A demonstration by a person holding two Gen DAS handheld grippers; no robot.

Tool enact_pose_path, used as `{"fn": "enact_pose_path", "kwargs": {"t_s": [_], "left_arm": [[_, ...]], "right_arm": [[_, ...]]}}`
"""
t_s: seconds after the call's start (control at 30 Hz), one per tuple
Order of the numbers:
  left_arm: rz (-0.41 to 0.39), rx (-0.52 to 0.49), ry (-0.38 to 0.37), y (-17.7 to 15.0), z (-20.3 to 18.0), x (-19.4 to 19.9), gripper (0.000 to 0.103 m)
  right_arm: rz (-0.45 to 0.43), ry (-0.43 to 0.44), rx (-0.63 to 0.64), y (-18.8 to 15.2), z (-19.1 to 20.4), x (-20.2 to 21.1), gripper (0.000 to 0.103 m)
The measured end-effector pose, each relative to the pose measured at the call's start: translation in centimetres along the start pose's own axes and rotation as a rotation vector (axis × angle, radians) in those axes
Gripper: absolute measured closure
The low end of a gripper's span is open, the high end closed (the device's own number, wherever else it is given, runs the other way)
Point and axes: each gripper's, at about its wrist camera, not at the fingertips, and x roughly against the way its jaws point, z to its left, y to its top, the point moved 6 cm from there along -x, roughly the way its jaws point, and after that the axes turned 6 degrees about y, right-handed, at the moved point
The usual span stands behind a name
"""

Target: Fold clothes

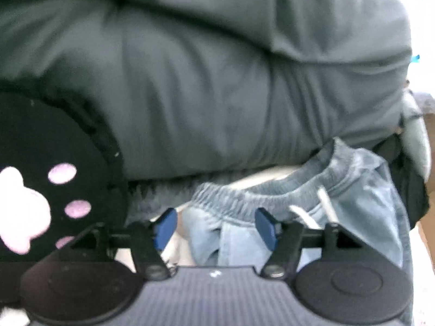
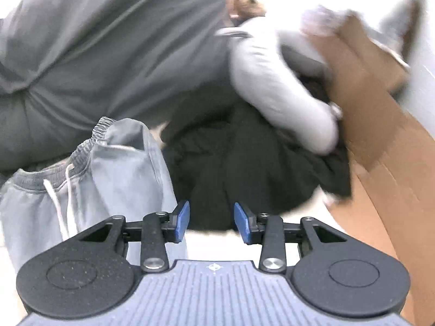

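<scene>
With both claws released and holding nothing, the left gripper (image 1: 216,224) faces the light-blue drawstring shorts (image 1: 312,203), bunched at 12 o'clock, unfolded, beside a heaped grey garment (image 1: 204,95), while the right gripper (image 2: 211,221) faces crumpled black clothing (image 2: 244,163).

Each camera sits low behind its tool, facing forward along the fingers, very close to heaped clothes. Both views share the light-blue drawstring shorts (image 1: 353,190) (image 2: 117,163) and the grey garment (image 1: 217,81) (image 2: 108,40) behind.

Both grippers (image 1: 216,228) (image 2: 211,222): black linkage arms, blue pads on fingers (image 2: 182,218), silver screws, ribbed grey-blue base.
</scene>
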Motion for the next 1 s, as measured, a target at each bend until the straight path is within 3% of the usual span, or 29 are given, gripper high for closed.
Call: {"fn": "enact_pose_path", "kwargs": {"t_s": [0.3, 0.57, 0.8, 1.0], "left_arm": [[0.042, -0.042, -0.046, -2.1, -4.8, 1.4, 0.037], [0.065, -0.047, -0.178, -2.8, -9.4, 5.6, 0.038], [0.062, -0.107, -0.196, -3.8, -13.1, 8.4, 0.038], [0.082, -0.109, -0.233, -5.5, -16.3, 8.5, 0.038]], "right_arm": [[0.068, -0.059, -0.08, -7.5, -3.5, 11.7, 0.056], [0.08, -0.085, -0.101, -14.6, -4.1, 20.7, 0.055], [0.043, -0.112, -0.159, -23.0, -4.0, 25.0, 0.055], [-0.024, -0.142, -0.247, -28.6, -3.9, 26.7, 0.055]]}}
